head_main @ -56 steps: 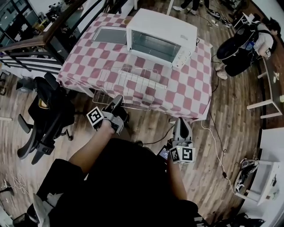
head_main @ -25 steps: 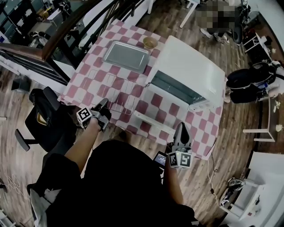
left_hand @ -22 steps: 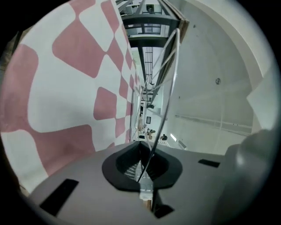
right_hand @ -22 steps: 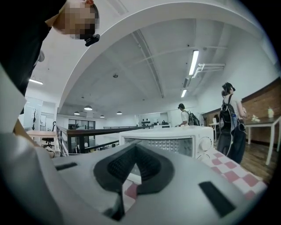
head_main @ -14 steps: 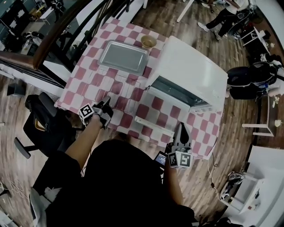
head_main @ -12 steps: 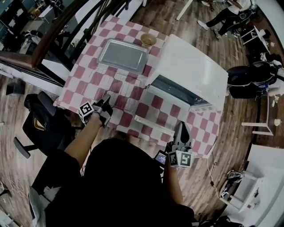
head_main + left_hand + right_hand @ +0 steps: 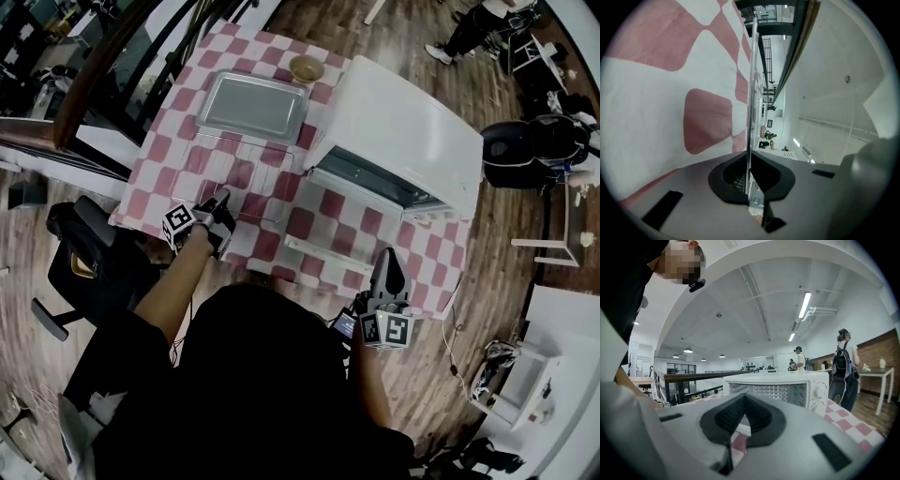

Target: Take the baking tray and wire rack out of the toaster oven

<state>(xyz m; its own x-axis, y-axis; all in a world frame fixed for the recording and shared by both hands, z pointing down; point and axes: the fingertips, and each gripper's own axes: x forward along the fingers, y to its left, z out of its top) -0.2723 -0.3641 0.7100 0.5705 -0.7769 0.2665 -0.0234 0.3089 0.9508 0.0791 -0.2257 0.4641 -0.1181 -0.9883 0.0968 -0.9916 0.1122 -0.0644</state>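
In the head view the wire rack (image 7: 246, 159) lies low and flat over the checked tablecloth (image 7: 159, 150), just in front of the grey baking tray (image 7: 251, 105). My left gripper (image 7: 217, 208) is shut on its near edge. In the left gripper view the rack (image 7: 751, 93) is a thin wire line running from my left gripper (image 7: 751, 154) close along the cloth (image 7: 670, 93). The white toaster oven (image 7: 403, 131) stands at the right with its door (image 7: 323, 255) folded down. My right gripper (image 7: 389, 272) is shut and empty, off the table's near edge, facing the oven (image 7: 787, 390).
A small tan bowl (image 7: 306, 67) sits behind the tray. A black office chair (image 7: 84, 253) stands left of the table, and a dark railing (image 7: 103, 66) runs past its far left side. People stand at the far right (image 7: 534, 141).
My left gripper has sunk and moved further over the table with the wire rack, which now lies nearer the tray. The right gripper has hardly moved.
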